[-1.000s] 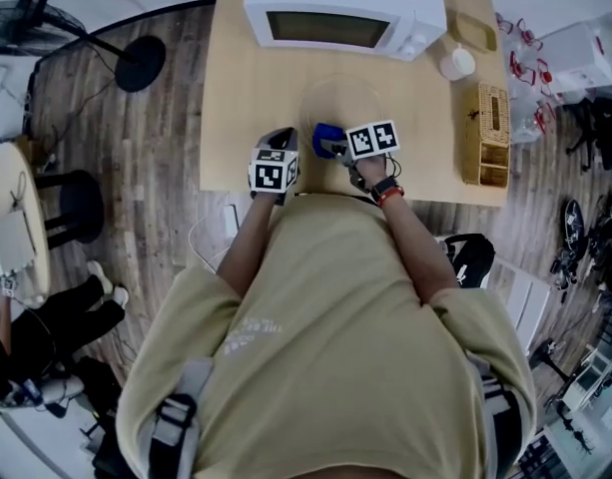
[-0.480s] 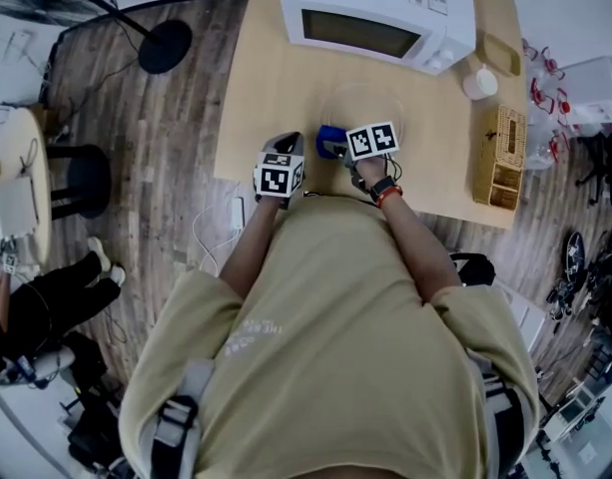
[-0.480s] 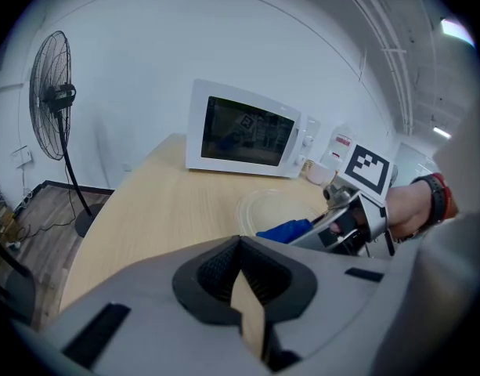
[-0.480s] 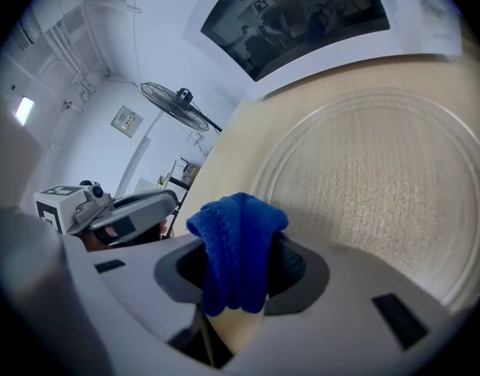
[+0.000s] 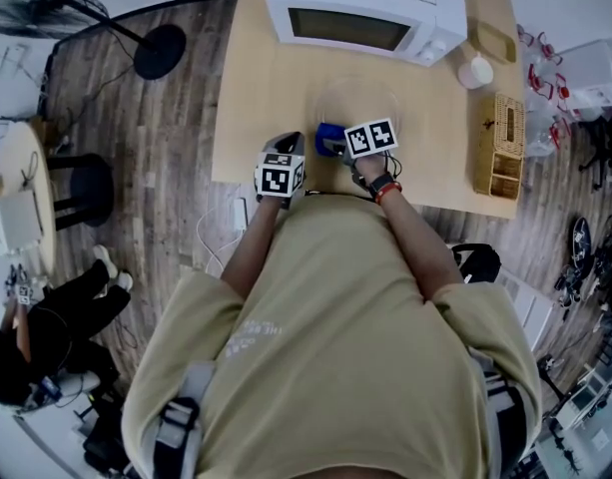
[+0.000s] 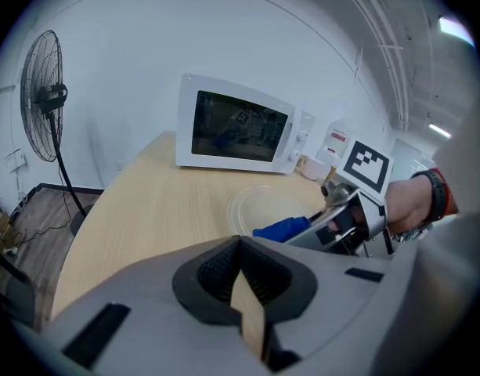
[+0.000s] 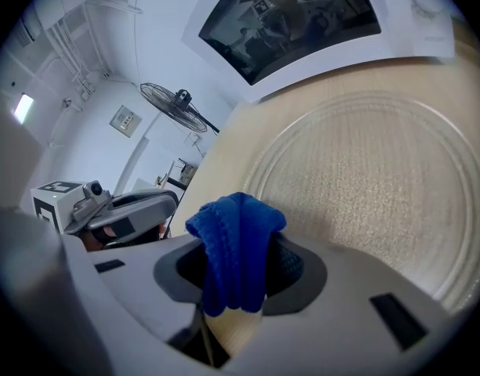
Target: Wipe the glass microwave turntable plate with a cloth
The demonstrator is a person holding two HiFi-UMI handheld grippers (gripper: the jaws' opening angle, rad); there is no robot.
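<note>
Right gripper (image 7: 238, 284) had its jaws clamped on the cloth (image 7: 236, 245) at the near rim of the plate (image 7: 365, 171), flat on the tabletop (image 5: 256, 78); left gripper (image 6: 246, 304), jaws closed and empty, hung beside; wiping judged barely begun, most of the plate left.

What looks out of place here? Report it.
Nothing stands out. The round clear glass turntable plate lies flat on the wooden table, outside the white microwave, with no crack or spill visible. The right gripper clamps the blue cloth.
</note>
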